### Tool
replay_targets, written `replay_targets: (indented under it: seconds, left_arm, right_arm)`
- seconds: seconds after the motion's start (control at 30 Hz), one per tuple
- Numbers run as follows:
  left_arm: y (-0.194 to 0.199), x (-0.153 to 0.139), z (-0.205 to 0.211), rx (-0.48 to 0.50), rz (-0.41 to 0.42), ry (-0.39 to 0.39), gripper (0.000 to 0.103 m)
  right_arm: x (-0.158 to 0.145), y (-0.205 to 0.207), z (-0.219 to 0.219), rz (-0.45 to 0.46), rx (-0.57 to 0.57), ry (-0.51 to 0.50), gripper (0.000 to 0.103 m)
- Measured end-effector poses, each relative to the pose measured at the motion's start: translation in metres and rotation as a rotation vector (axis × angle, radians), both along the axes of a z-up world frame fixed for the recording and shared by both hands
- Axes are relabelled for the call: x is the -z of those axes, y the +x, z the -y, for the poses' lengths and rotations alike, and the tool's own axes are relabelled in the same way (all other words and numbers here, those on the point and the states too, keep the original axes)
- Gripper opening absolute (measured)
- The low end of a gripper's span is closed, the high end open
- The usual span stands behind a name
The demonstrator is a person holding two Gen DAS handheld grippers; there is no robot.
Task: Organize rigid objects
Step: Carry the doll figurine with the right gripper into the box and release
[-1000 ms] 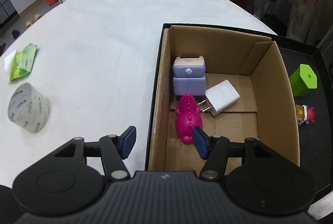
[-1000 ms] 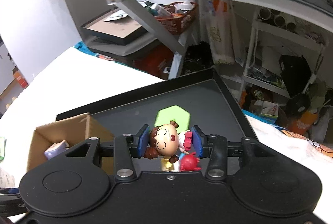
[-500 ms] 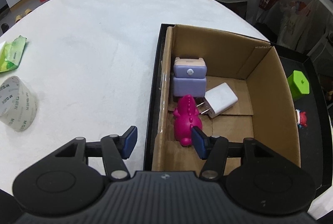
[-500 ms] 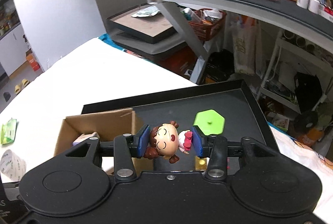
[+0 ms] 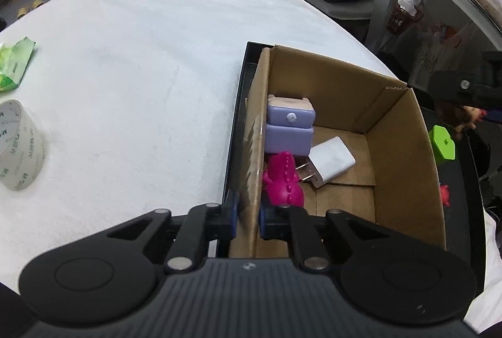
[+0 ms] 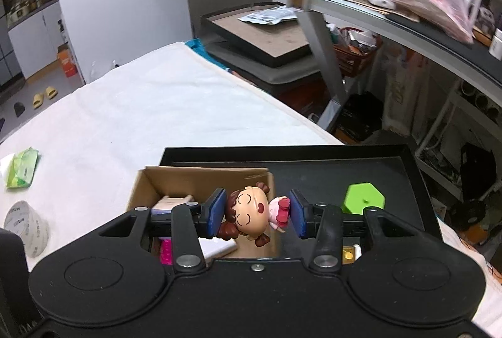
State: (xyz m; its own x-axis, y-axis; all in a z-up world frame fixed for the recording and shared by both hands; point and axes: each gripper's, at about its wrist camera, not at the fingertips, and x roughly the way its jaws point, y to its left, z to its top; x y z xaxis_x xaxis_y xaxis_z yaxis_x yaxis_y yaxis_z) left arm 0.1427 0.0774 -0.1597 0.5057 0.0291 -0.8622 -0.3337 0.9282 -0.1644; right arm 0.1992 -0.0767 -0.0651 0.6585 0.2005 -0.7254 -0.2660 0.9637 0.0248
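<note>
An open cardboard box (image 5: pixel 404 156) stands in the left end of a black tray (image 6: pixel 313 154). It holds a purple block toy (image 5: pixel 290 127), a white charger (image 5: pixel 332 160) and a magenta dinosaur (image 5: pixel 284 179). My left gripper (image 5: pixel 248 217) is shut on the box's left wall, one pad on each side. Above the box's right wall, my right gripper (image 6: pixel 255 214) is shut on a doll figure (image 6: pixel 251 214) with brown pigtails, lying sideways between the pads. In the left wrist view the doll figure (image 5: pixel 462 115) shows at the right edge.
On the tray right of the box lie a green hexagonal box (image 6: pixel 364 198), a small red toy (image 5: pixel 445 195) and a gold piece (image 6: pixel 348 254). A tape roll (image 5: pixel 18 145) and a green packet (image 5: pixel 14 66) rest on the white tablecloth to the left.
My left gripper went from open astride the box's left wall to shut on it. The right gripper carried the doll figure left, from over the tray to above the box.
</note>
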Motion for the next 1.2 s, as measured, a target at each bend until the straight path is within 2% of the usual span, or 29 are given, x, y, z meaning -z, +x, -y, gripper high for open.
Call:
replay_targets:
  seconds: [0.6,0.63,0.7,0.77,0.83,1.0,1.2]
  left_arm:
    - [-0.004,0.001,-0.012,-0.011,0.012,-0.068,0.013]
    - [-0.004,0.001,-0.012,-0.01,0.012,-0.07,0.014]
    - [-0.004,0.001,-0.013,-0.013,0.015,-0.069,0.014]
    - [-0.004,0.002,-0.014,-0.015,0.011,-0.075,0.014]
    - [-0.004,0.001,-0.014,-0.012,0.012,-0.073,0.014]
    - [-0.004,0.0,-0.011,-0.006,0.011,-0.061,0.014]
    - [-0.001,0.0,-0.008,-0.002,-0.005,-0.047,0.014]
  right_arm:
    - [0.008,0.009,-0.048,-0.005,-0.077,-0.074,0.044]
    - [0.007,0.011,-0.051,0.003,-0.095,-0.084,0.046]
    - [0.005,0.011,-0.056,0.026,-0.115,-0.123,0.061]
    - [0.002,0.009,-0.056,0.055,-0.106,-0.147,0.063]
    - [-0.001,0.01,-0.051,0.045,-0.097,-0.136,0.063]
    - [-0.003,0.007,-0.025,0.033,-0.052,-0.106,0.077]
    - [-0.001,0.003,0.008,0.019,-0.007,-0.084,0.079]
